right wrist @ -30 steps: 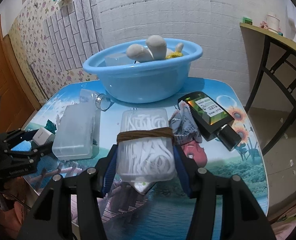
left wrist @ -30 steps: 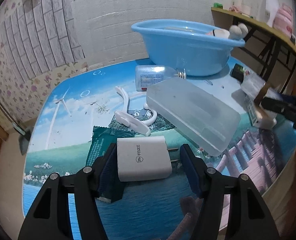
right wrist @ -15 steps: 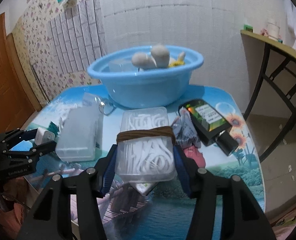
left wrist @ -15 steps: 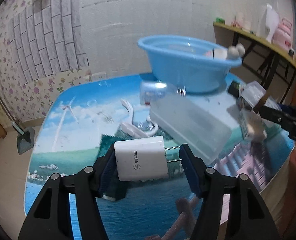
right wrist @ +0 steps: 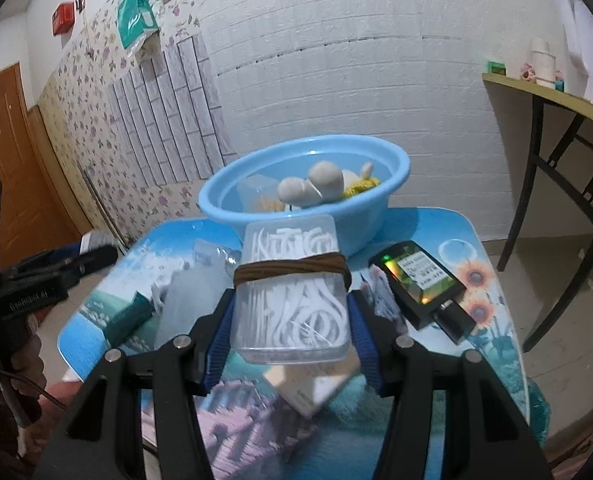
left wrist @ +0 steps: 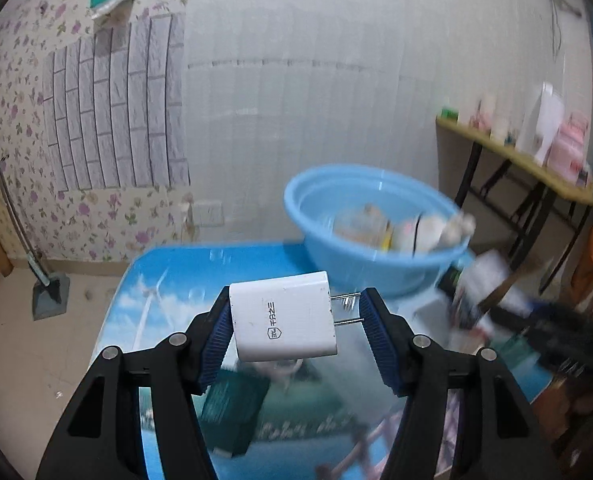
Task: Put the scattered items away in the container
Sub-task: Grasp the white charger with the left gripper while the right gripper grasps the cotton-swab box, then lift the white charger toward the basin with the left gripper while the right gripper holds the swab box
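the left hand-held gripper [left wrist: 296, 320] clamps a white charger [left wrist: 284, 318] above the worktop [right wrist: 468, 248], and the right hand-held gripper [right wrist: 290, 316] clamps a clear floss box [right wrist: 292, 292], both raised and facing the blue basin [right wrist: 304, 204], apparently for dropping in.

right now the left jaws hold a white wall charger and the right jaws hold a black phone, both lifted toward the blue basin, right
Not quite. The right gripper holds a clear plastic box of white floss picks bound with a brown band, as the right wrist view shows. The left gripper does hold the white wall charger, near the blue plastic basin.
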